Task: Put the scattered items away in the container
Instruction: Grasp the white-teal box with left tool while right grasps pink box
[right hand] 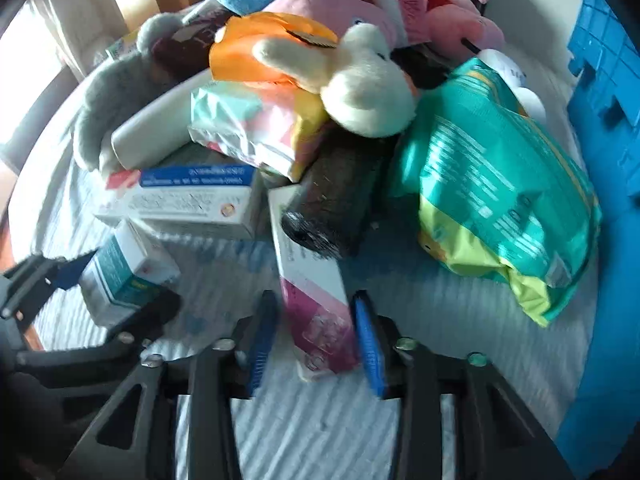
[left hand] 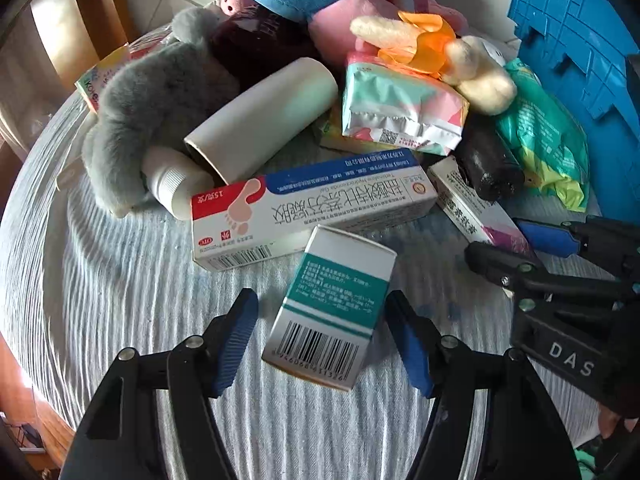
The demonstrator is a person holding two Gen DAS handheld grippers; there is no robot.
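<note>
Currently I log: left gripper [left hand: 322, 336], fingers released around the teal box [left hand: 332, 312]; right gripper [right hand: 316, 344], fingers released around the pink-ended box [right hand: 316, 296], mid-surface.

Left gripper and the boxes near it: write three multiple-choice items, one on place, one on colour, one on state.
1. What lies between the left gripper jaws?
A. teal-and-white box
B. grey plush
C. black roll

2. What colour is the crate at the right?
A. red
B. blue
C. white

3. How do the right gripper jaws stand around the pink-and-white box?
A. shut tight on it
B. open, on either side of it
C. far from it

Key: A, the teal-and-white box sits between the open jaws; B, its ribbed plastic is blue; B, gaps show beside the box.
</note>
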